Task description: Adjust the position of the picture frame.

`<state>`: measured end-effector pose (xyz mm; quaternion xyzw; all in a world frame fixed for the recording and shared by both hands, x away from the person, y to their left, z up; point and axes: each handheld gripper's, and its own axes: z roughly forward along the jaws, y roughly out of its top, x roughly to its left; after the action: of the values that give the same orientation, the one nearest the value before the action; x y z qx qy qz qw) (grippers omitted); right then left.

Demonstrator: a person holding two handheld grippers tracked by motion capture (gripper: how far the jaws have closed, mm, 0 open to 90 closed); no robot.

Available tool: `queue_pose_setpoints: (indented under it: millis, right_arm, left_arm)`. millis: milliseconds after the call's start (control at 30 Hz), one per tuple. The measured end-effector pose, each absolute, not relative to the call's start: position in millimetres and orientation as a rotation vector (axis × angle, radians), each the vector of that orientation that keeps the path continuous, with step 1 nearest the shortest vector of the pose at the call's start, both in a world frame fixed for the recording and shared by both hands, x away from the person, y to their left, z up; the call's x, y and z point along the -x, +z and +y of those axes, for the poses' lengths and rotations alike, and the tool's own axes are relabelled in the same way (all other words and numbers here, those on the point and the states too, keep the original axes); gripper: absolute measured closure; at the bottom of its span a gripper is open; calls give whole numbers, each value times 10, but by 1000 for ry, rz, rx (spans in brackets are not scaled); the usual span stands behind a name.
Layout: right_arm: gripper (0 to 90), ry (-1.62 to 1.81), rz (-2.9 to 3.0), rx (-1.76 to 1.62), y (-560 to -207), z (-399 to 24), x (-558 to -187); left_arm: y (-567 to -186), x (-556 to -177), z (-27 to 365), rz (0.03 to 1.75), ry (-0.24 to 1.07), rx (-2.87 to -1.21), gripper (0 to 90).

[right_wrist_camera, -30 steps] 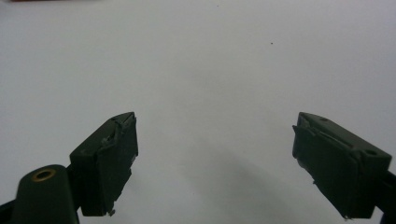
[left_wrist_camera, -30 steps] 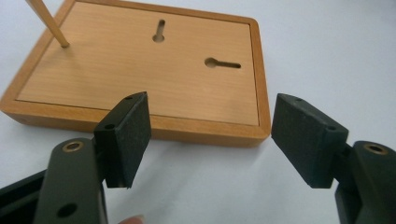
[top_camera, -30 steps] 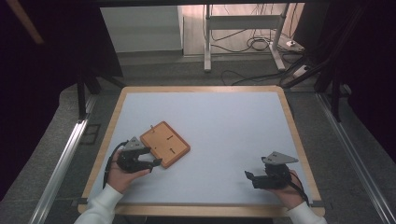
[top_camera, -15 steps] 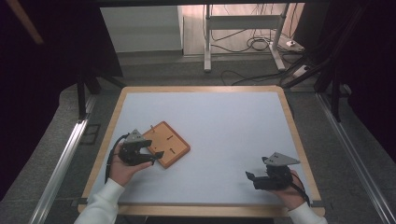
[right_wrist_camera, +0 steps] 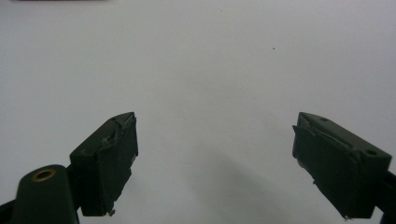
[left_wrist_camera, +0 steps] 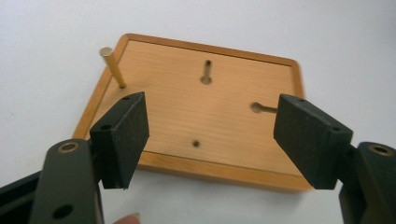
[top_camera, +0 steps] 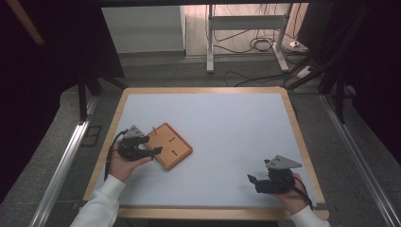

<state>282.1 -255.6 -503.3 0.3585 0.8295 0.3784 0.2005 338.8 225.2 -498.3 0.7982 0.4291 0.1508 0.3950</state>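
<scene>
Wooden board (top_camera: 168,146) lies flat on the pale blue surface (top_camera: 227,132), left of centre and toward the near edge, turned at an angle. Nearest the person, the right gripper (top_camera: 255,182) sits at the near right, well apart from the board; the right gripper view has its jaws spread wide over bare surface, nothing between them, and its place matches the earlier high views. The left gripper (top_camera: 156,150) is the one that has changed: over the last second it has slid toward the near left along with the hand, and the board has come with it, shifting leftward and a little nearer, its near-left edge now at the jaw tips. In the left gripper view (left_wrist_camera: 210,135) the jaws stand wide, bracketing the board's near edge (left_wrist_camera: 205,168) without pinching it; whether the pads touch wood cannot be told. Beyond the jaws the board's face shows a small hole (left_wrist_camera: 196,143), two slotted holes (left_wrist_camera: 206,73) and, at the far left corner, one brass peg (left_wrist_camera: 112,66) standing tilted in its socket. Judgement: the board was repositioned and has been let go, or is about to be gripped anew; the peg looks the likely next concern.
</scene>
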Motion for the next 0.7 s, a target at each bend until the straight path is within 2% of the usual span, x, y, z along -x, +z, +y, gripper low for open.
queue_pose_setpoints:
  millis: [700]
  right_arm:
    - [148, 1038, 2298, -1010, -5058, -2570, -2831]
  left_arm:
    - [-5093, -3737, 2246, 1154, 424, -2066, 272]
